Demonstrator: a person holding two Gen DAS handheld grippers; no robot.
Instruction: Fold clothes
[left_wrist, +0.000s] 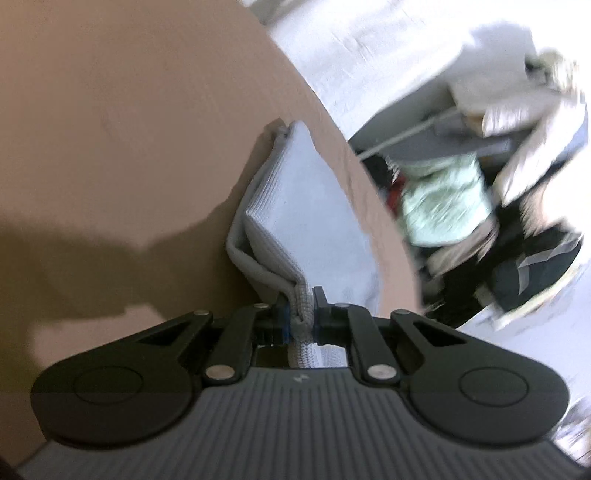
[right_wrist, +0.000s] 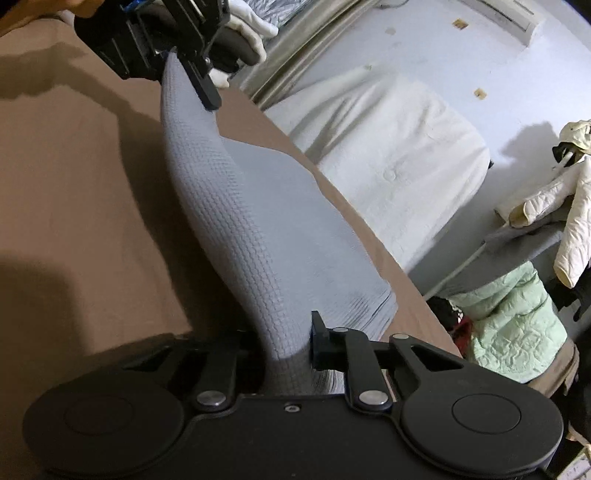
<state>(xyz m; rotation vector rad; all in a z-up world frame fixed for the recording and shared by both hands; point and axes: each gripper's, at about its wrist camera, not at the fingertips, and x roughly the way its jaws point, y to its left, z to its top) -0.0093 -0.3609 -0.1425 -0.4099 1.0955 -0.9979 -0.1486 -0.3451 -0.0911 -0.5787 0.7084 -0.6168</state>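
Both claws pinch the grey waffle-knit garment (right_wrist: 236, 206), ribbed hem bunched.

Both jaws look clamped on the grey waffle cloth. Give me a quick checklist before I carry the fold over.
1. Left gripper shut on the grey waffle-knit cloth, at a bunched hem: ok.
2. Right gripper shut on the cloth's other end: ok.
3. Cloth raised between the two grippers as a ridge: ok.
4. Far side of the cloth lying on the brown table: ok.
5. Edges aligned for the fold: cannot tell.
6. Cloth clear of the table edge: not ok, it lies close along it.
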